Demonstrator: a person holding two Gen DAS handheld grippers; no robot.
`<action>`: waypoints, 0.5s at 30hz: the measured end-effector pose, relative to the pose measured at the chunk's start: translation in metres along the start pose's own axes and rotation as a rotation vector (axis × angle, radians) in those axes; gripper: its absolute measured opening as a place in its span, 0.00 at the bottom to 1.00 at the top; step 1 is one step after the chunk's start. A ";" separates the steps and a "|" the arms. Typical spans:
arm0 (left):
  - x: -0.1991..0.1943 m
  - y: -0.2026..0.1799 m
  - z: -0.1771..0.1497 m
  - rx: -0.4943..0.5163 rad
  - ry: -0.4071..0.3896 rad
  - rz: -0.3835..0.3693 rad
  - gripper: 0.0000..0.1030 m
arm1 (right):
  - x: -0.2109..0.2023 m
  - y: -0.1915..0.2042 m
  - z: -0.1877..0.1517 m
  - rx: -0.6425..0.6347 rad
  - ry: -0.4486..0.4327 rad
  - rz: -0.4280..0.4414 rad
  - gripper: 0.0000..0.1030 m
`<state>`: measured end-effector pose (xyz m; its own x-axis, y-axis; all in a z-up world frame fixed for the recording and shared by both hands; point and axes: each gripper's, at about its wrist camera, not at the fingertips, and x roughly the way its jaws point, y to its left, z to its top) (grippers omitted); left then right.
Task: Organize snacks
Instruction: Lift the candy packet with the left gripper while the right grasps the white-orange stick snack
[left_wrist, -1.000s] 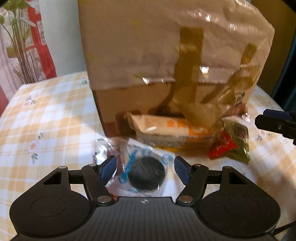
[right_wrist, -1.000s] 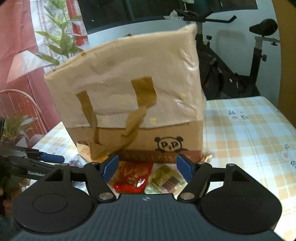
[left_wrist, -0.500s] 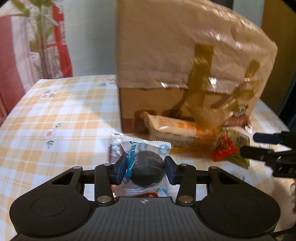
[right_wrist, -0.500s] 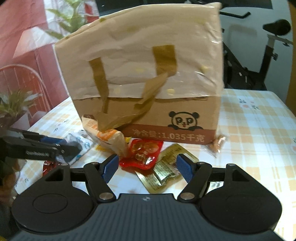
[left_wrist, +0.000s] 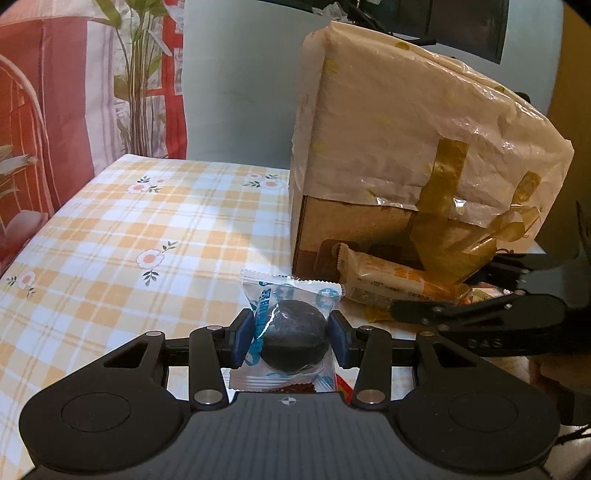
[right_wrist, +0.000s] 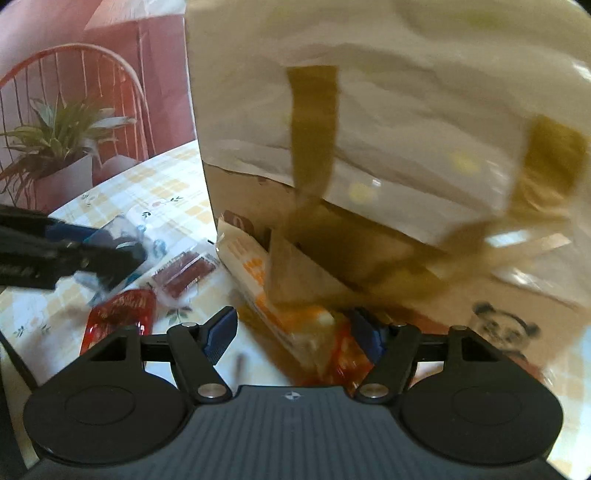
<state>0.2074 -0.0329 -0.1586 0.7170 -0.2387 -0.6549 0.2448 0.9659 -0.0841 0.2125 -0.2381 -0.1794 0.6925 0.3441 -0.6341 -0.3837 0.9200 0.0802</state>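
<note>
My left gripper (left_wrist: 291, 341) is shut on a clear blue-printed packet holding a dark round snack (left_wrist: 293, 341), lifted a little above the checked tablecloth (left_wrist: 147, 236). It also shows at the left of the right wrist view (right_wrist: 122, 245). My right gripper (right_wrist: 293, 334) is open, low over a white-and-orange snack bar (right_wrist: 258, 280) that leans against the cardboard box (right_wrist: 369, 147). The bar also shows in the left wrist view (left_wrist: 391, 282). A red packet (right_wrist: 118, 314) and a clear packet of dark red pieces (right_wrist: 184, 273) lie left of it.
The tall box (left_wrist: 406, 155), wrapped in cream plastic with brown tape, stands close behind the snacks. The right gripper's body (left_wrist: 498, 321) reaches in from the right in the left wrist view. A potted plant (right_wrist: 62, 147) and red chair stand beyond the table's left edge.
My left gripper closed on the dark round snack packet and lifted it, swinging left. My right gripper moved forward and down towards the white-and-orange bar, staying open.
</note>
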 end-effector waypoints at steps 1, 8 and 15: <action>0.001 0.000 0.000 -0.003 0.002 0.000 0.45 | 0.004 0.002 0.003 -0.005 0.000 0.003 0.68; 0.003 0.000 -0.001 -0.002 0.009 -0.012 0.45 | 0.003 0.007 -0.003 0.017 -0.023 0.045 0.43; 0.007 -0.006 -0.003 0.013 0.025 -0.028 0.45 | -0.035 0.007 -0.035 0.157 -0.035 0.074 0.33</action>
<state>0.2085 -0.0401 -0.1649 0.6931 -0.2628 -0.6713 0.2729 0.9575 -0.0931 0.1643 -0.2505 -0.1837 0.6879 0.4156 -0.5951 -0.3361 0.9091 0.2463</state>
